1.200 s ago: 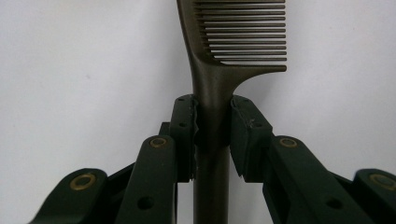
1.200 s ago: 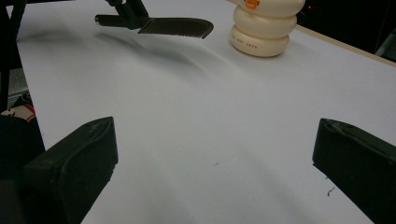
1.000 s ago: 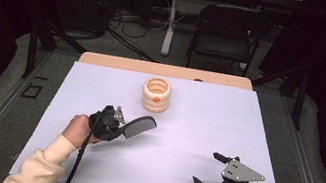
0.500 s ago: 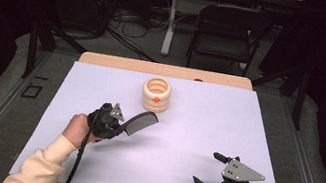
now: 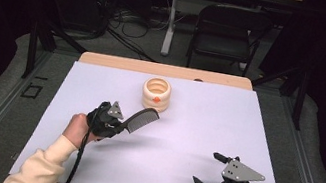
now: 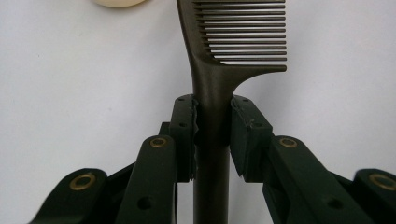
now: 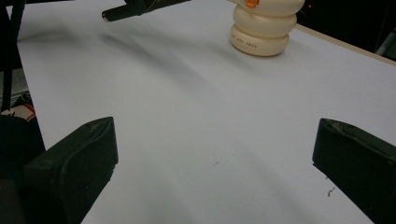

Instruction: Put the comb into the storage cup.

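Comb, dark w/ fine teeth, is clamped by its handle in the left gripper, jaws closed tight on both sides of the handle. In the left gripper view the comb runs straight up between the jaws, teeth pointing to that view's right, handle passing down through the clamp & out the bottom edge. From the high view the comb sticks out up & to the right from the gripper, over the left-centre of the white table; its shadow lies on the surface a little below it, so it looks lifted off the table.

Cream ribbed container, stacked-ring shape w/ an orange spot on the front, stands upright near the table's far edge, centre. It's near the comb's tip but apart from it. Right gripper view shows the container at top, orange mark near its upper part, small print on the lowest ring, too small to read.

Right gripper sits low at the near right corner, well apart from everything, jaws spread wide w/ nothing between them. Left hand in a pale sleeve holds the left tool; cable trails back along the forearm.
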Demonstrator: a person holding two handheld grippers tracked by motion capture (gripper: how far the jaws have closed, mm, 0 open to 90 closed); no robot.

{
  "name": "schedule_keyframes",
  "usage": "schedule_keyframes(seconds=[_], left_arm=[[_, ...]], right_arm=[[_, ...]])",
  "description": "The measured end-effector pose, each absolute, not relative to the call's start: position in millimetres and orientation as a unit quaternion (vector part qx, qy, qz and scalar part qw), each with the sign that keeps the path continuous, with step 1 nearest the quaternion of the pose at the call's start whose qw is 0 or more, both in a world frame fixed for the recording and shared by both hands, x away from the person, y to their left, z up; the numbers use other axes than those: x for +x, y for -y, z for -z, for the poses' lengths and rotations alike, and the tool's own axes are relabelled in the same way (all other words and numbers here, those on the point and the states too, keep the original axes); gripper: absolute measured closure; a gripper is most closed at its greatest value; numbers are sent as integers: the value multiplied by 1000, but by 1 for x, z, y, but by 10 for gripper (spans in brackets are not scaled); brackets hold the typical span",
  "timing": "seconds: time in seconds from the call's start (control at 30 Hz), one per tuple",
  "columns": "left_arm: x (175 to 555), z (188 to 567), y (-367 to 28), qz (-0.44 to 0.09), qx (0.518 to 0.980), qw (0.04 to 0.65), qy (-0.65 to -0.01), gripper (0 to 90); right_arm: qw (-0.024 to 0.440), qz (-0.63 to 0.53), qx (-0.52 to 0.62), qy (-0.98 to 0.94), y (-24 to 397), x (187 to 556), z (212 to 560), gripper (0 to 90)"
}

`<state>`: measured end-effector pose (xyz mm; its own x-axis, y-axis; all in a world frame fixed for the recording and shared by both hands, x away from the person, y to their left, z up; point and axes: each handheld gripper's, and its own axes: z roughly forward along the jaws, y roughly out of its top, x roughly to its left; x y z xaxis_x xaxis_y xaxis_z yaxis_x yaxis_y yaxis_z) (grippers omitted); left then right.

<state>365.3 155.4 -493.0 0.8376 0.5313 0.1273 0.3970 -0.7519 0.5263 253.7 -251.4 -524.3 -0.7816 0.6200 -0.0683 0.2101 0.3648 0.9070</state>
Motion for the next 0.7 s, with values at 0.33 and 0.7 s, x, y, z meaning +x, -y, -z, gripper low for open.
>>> schedule_keyframes(seconds=[0.33, 0.7], left_arm=[[365, 492, -156, -143, 918, 267, -256, 723], [366, 492, -159, -159, 904, 290, -270, 724]], right_arm=[[205, -500, 259, -800, 251, 254, 524, 0], [205, -499, 260, -801, 251, 254, 524, 0]])
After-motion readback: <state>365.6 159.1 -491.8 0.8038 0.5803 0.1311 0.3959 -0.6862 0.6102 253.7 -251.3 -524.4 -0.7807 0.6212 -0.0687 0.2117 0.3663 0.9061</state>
